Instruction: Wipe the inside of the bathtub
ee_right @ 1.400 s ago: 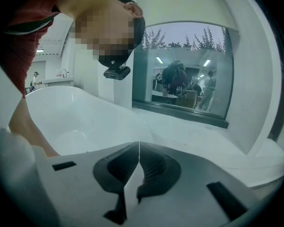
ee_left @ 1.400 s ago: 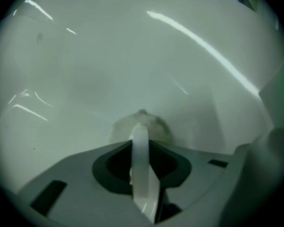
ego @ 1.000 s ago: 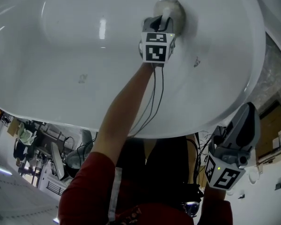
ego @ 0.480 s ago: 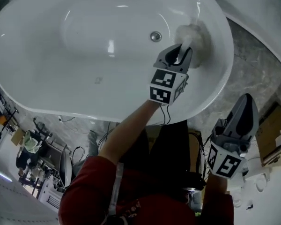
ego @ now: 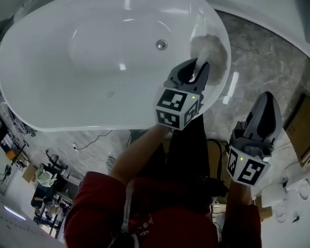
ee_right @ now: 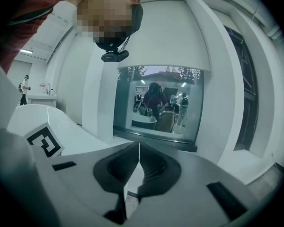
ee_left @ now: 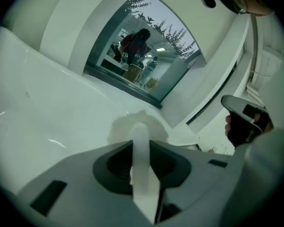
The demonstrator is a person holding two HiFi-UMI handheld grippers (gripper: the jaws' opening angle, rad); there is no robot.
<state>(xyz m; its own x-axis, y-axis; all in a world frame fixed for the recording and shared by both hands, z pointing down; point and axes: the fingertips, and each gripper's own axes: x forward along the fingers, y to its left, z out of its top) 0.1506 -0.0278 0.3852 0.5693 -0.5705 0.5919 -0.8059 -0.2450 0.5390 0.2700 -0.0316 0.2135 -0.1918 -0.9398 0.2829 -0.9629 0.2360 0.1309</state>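
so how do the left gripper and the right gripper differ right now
The left gripper is clamped on a fluffy white cloth; the right gripper is shut on nothing. The left reaches inside the glossy white bathtub; the right hangs outside it. Both look like the same grey two-jaw design.

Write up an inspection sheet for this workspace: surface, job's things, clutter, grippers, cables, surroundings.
Surface: white glossy bathtub, drain in its bottom.
Job's things: pale bunched cloth, pressed on the tub's inner wall near the rim.
Clutter: nothing seen in the tub.
Grippers: left gripper shut on the cloth; right gripper shut, empty, held outside the tub.
Cables: dark cable on the floor beside the tub.
Surroundings: marbled grey floor; cardboard box at the right; window in the white wall.
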